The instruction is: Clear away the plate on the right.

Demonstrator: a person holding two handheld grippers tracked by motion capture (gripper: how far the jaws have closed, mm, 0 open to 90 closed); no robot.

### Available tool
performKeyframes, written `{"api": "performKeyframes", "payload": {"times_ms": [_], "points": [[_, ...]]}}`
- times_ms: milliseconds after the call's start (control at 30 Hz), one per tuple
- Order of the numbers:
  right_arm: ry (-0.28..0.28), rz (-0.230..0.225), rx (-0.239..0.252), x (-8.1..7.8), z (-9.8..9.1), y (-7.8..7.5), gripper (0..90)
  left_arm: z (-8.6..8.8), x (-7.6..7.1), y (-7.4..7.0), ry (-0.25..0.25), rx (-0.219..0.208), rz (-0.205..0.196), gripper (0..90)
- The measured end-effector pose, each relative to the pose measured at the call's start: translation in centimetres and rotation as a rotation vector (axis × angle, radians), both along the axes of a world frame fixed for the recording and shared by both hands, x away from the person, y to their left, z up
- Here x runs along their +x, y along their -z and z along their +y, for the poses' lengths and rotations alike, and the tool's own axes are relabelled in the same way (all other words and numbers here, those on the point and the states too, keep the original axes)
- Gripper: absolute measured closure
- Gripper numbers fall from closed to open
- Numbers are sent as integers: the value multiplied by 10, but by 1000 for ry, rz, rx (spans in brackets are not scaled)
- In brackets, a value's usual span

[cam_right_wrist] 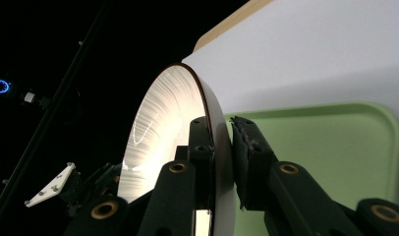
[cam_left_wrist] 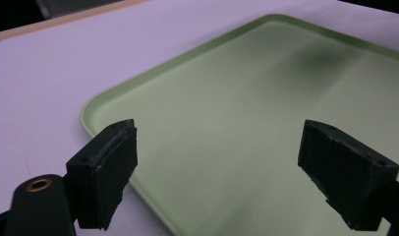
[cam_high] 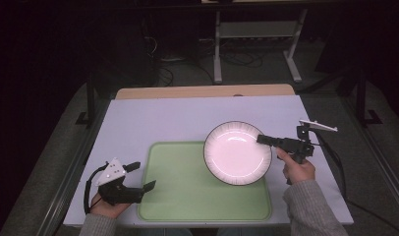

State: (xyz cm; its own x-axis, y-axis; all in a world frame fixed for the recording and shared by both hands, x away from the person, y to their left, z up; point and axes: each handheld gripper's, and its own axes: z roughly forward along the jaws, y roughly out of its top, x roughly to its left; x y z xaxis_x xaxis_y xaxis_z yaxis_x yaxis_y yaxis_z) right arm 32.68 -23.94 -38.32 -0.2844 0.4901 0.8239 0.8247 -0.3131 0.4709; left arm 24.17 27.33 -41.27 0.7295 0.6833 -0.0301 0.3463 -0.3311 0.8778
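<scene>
The white-covered table (cam_high: 187, 115) carries a green tray (cam_high: 183, 196) near its front edge. A white plate with a dark rim (cam_high: 237, 152) hangs over the tray's far right corner, held by its right edge in the right gripper (cam_high: 266, 139); in the right gripper view the jaws are clamped on the rim of the plate (cam_right_wrist: 163, 128), one inside the face and one behind. The left gripper (cam_high: 141, 176) waits at the tray's left edge, jaws spread wide and holding nothing.

The likeliest trouble, as I judge it, is the grip itself: the plate is pinched at a single spot on a smooth rim, with all its weight out to one side, so it could pivot or slip through the pads and strike the tray or table. A quick wrist turn would make that worse.

The high view shows the plate's position over the tray corner, which the right gripper view cannot. The right gripper view shows how the pads sit on the rim. The left gripper view shows the tray (cam_left_wrist: 246, 137) bare between the open jaws.
</scene>
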Motion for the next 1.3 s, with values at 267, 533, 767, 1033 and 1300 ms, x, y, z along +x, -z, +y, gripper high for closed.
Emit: {"api": "performKeyframes", "payload": {"times_ms": [267, 533, 767, 1033, 1300], "points": [[-14, 9, -23, 2, 17, 9, 782, 0, 0, 0, 1, 3, 0, 146], [-10, 44, -50, 3, 39, 26, 780, 1, 1, 0, -3, -1, 2, 146], [4, 63, -59, 0, 58, 36, 778, 1, 1, 0, -1, 0, 0, 146], [-1, 73, -101, -3, 80, 40, 765, 0, 0, 0, 0, 0, 0, 146], [4, 93, -182, -1, 93, 50, 771, 1, 0, -1, 1, -1, -1, 146]]}}
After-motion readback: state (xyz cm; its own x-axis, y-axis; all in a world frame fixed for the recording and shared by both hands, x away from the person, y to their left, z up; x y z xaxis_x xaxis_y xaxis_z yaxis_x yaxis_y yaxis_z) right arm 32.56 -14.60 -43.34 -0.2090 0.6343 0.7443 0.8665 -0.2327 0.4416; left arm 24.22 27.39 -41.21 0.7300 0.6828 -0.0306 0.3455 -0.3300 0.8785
